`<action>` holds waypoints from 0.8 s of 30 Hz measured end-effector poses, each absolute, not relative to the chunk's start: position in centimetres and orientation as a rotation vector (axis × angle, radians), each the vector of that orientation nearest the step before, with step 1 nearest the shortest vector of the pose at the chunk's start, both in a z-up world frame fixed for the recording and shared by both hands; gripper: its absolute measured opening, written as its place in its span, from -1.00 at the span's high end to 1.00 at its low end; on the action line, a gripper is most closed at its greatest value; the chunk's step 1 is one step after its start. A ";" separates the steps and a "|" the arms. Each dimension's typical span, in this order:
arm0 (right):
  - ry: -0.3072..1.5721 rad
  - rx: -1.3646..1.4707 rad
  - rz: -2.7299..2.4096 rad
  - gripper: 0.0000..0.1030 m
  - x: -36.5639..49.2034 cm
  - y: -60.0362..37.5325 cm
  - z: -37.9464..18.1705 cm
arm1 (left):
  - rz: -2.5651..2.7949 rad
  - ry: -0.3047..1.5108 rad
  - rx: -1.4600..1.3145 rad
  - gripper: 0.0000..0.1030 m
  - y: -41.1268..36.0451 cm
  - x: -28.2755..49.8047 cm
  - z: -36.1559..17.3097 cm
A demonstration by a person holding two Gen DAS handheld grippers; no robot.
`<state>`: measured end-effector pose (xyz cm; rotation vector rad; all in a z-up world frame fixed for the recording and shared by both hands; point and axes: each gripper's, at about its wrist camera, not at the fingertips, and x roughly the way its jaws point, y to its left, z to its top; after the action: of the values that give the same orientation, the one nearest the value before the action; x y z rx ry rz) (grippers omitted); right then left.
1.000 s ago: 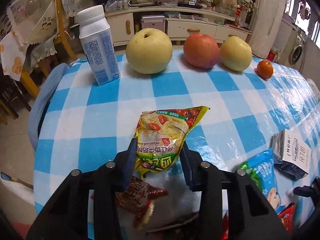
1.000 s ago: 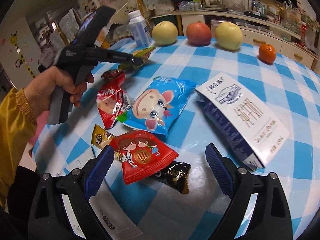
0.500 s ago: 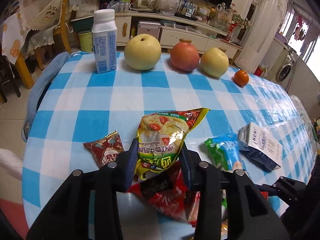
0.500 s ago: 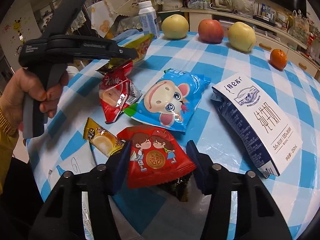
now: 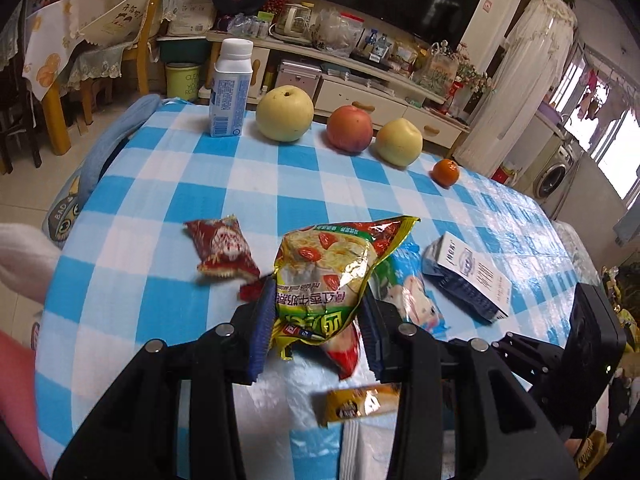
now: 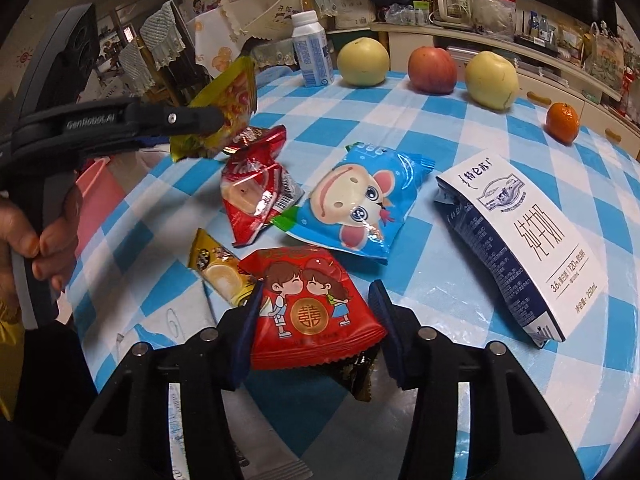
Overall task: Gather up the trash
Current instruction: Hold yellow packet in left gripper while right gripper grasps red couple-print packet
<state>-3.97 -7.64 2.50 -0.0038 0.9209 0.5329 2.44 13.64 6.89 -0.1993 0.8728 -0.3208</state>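
Left wrist: yellow wrapper (image 5: 328,280) between fingers (image 5: 264,328).

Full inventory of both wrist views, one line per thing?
Yellow-green snack packet: 1, lifted, in left gripper.
Red cartoon-couple packet: 1, between right gripper fingers.
Blue cow packet: 1, table centre.
Red transparent-window wrapper: 1, left of cow packet.
Gold sachet: 1, near edge.
White-navy milk carton: 1, lying right.
White-blue bottle: 1, far edge.
Yellow-green fruits: 2; red apple: 1; orange: 1; far row.
Left gripper: shut.
Right gripper: closing state unclear.
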 end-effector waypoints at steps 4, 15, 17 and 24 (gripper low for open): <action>0.901 0.003 0.536 -0.02 -4.6 -7.6 2.9 | -0.313 0.863 -0.231 0.22 14.3 0.6 6.7; 0.862 0.056 0.542 -0.02 -5.9 -7.5 4.5 | -0.307 0.838 -0.266 0.22 16.4 -1.5 6.0; 0.860 0.067 0.545 -0.02 -6.2 -7.2 4.8 | -0.307 0.833 -0.275 0.22 16.9 -1.7 6.0; 0.848 0.082 0.538 -0.02 -6.6 -5.7 5.5 | -0.313 0.828 -0.312 0.22 18.6 -1.8 5.8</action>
<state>-6.59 -5.69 5.47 0.0818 0.8475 0.5376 -1.77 18.57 5.85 -0.3120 0.8284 -0.3134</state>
